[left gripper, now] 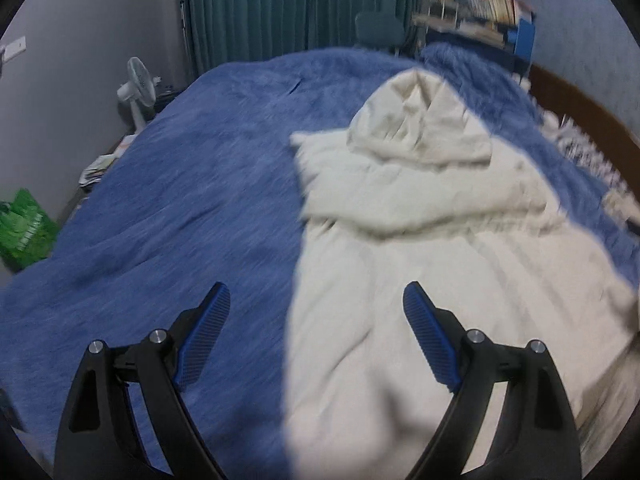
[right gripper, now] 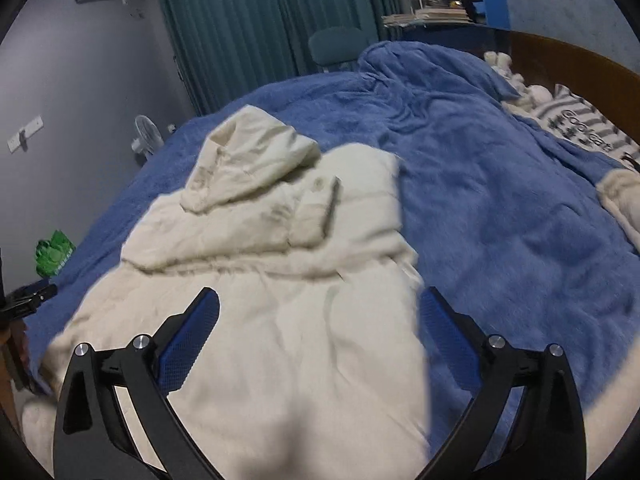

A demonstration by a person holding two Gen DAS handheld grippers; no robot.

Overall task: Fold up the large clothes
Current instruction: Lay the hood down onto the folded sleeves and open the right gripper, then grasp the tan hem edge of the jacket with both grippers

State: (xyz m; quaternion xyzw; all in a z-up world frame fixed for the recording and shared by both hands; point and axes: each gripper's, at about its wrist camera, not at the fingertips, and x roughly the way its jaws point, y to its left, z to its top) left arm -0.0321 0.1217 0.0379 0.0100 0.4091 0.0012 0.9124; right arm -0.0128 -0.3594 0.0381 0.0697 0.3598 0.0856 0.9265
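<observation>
A cream hooded garment [left gripper: 420,264] lies spread on a blue blanket [left gripper: 180,200], hood [left gripper: 416,120] at the far end and sleeves folded across the chest. My left gripper [left gripper: 316,300] is open and empty, hovering over the garment's left edge near the hem. In the right wrist view the same garment [right gripper: 280,300] lies below my right gripper [right gripper: 320,304], which is open and empty over the garment's right edge. The hood [right gripper: 248,156] points away. Both views are blurred.
The blue blanket [right gripper: 500,200] covers the whole bed. A striped pillow [right gripper: 576,128] and a second cream cloth [right gripper: 624,200] lie at right by the wooden headboard [right gripper: 580,60]. A fan [left gripper: 138,88], a green bag [left gripper: 24,228], a chair [right gripper: 336,46] and teal curtains [left gripper: 296,4] stand beyond.
</observation>
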